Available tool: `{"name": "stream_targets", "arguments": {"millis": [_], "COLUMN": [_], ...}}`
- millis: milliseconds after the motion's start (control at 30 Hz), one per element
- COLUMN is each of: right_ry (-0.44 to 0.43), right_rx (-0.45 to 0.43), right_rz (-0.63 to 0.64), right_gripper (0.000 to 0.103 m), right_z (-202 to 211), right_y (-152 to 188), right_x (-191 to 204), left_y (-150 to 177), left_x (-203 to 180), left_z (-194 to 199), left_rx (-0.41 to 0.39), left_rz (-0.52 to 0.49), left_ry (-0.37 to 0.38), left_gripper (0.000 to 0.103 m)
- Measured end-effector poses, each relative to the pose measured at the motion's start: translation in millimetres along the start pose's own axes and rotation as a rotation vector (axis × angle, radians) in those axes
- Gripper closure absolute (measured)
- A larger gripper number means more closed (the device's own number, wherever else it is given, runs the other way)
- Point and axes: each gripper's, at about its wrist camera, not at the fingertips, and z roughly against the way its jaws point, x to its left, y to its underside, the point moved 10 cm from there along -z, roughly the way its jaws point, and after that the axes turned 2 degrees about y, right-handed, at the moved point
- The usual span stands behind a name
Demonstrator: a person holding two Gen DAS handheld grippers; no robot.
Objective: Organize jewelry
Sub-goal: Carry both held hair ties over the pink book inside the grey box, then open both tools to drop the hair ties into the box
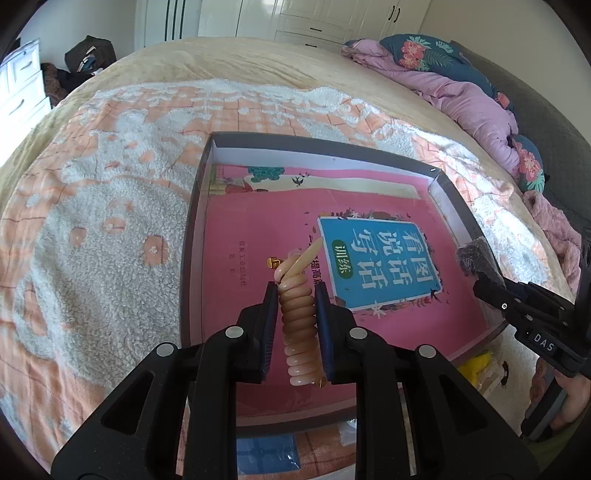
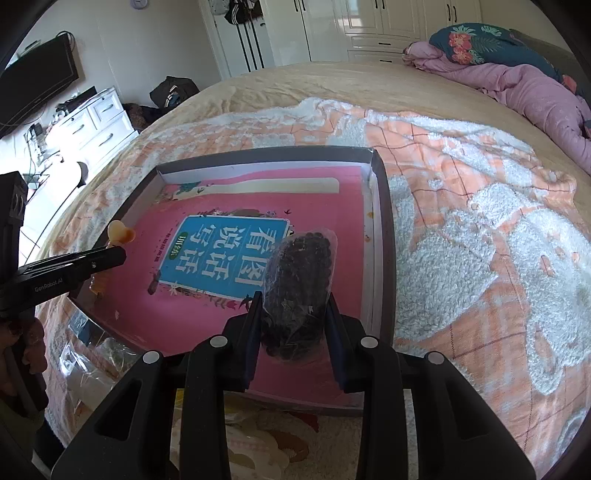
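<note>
Light: bright daylight in both views; strongest at 9 o'clock, where the white drawers [image 1: 20,88] wash out
Glare: sheen on the wardrobe doors [image 2: 373,26] at 12 o'clock
Shadows: soft; a dim band inside the box [image 1: 221,146] along its near walls
Distortion: heavy fisheye bowing (the bed [image 1: 236,55] curves like a dome); black corners
Focus: centre sharp; rim softer

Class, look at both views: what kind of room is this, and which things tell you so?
Most likely a bedroom: a wide bed under a fleecy blanket, a bundled pink quilt at its head, and white wardrobes along the wall.
</note>
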Motion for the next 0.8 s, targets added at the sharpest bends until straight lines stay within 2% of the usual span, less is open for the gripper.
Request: {"name": "stream_targets", "arguments": {"millis": [233, 367, 467, 533, 567, 600, 667, 733, 800], "right_ry": [-0.002, -0.007, -0.002, -0.007, -0.008, -0.009, -0.014, -0.014, -0.018], "right_rx": [0.013, -0.020, -0.043, -0.056, -0.063, -0.066, -0.081, -0.095, -0.111], "right_rz": [-0.014, -0.030, -0.033, -0.044, -0.051, -0.054, -0.059, -0.061, -0.067], "right_gripper": [0.069, 0.054, 0.051, 0.046, 0.044, 0.043, 0.038, 0.035, 0.032], "right_z": [-2, 12, 25, 35, 40, 44, 54, 64, 74], "right_y": [3, 0, -1, -1, -1, -1, -1, -2, -3], "right_x": [-1, -3, -5, -6, -7, -7, -6, -6, -5], "left_y": [1, 2, 2, 0, 0, -1, -2, -4, -6], "left_x": [1, 2, 1, 0, 0, 0, 0, 0, 1], "left_z": [-5, -6, -4, -2, 0, 2, 8, 16, 26], "left_rx": [0.013, 0.020, 0.021, 0.019, 0.015, 0.013, 0.005, -0.011, -0.027], "left_rz": [-0.001, 0.000, 0.000, -0.004, -0.004, -0.003, 0.002, 0.004, 0.007], "left_ry": [0.001, -0.003, -0.003, -0.004, -0.006, -0.006, -0.005, -0.010, -0.015], "left_gripper": [0.090, 0.090, 0.089, 0.084, 0.075, 0.071, 0.069, 0.055, 0.047]}}
